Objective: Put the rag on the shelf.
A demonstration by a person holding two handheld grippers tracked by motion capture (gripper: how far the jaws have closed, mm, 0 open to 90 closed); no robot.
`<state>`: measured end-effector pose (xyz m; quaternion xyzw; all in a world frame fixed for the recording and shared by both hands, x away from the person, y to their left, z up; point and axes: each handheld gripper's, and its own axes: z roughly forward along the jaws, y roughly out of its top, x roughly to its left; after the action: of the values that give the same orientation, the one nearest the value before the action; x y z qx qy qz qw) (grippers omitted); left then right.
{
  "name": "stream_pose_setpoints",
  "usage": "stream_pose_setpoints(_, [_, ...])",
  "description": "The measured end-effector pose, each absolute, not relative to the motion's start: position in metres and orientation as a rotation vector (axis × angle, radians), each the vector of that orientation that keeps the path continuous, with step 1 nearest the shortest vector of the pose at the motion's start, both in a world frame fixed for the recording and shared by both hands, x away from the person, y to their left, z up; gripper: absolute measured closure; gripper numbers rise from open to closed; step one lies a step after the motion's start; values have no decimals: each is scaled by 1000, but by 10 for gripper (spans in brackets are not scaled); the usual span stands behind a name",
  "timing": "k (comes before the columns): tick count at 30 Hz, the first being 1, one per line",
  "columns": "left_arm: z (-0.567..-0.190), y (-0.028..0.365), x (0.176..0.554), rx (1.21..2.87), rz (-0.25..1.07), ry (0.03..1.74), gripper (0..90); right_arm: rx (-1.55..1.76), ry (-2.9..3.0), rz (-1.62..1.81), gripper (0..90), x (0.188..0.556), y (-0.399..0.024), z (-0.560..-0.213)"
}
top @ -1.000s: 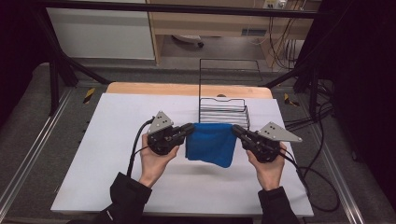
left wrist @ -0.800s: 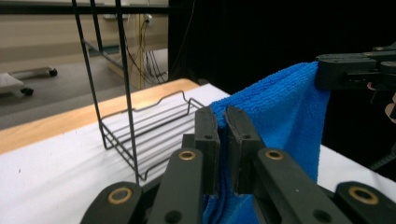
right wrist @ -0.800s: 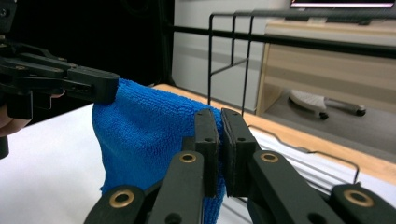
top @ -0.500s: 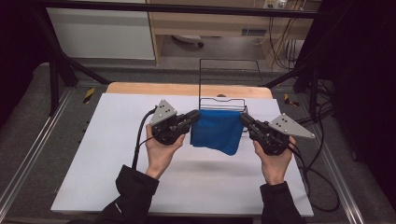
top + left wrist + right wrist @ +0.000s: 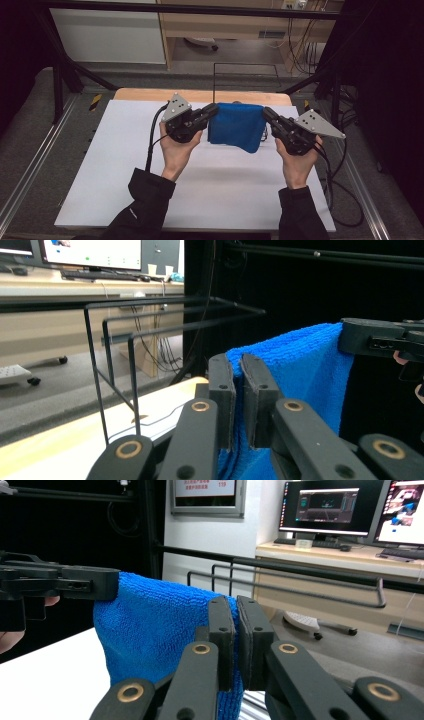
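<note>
A blue towel (image 5: 236, 125) hangs stretched between 2 grippers above the white table (image 5: 100, 170), toward its 12 o'clock edge. The left gripper (image 5: 212, 111) pinches the towel's upper corner at 9 o'clock, jaws pressed together on it; the right gripper (image 5: 267, 114) pinches the corner at 3 o'clock likewise. A black wire rack (image 5: 150, 325) stands just behind. On a wall sign, only "119" (image 5: 228, 484) is readable.

A bright blue terry cloth (image 5: 237, 125) hangs in the air above the far part of the white table, stretched by its two upper corners, its top edge level and taut, its body folded and drooping to a lower point at one side.
</note>
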<state>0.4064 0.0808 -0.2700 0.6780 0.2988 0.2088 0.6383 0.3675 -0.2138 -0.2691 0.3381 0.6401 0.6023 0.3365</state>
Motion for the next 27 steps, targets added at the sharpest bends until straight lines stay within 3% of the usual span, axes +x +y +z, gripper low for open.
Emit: stream_pose_setpoints(27, [-209,61,432,1435,530,620,841,805,1511,1556,865,389,-225,-209])
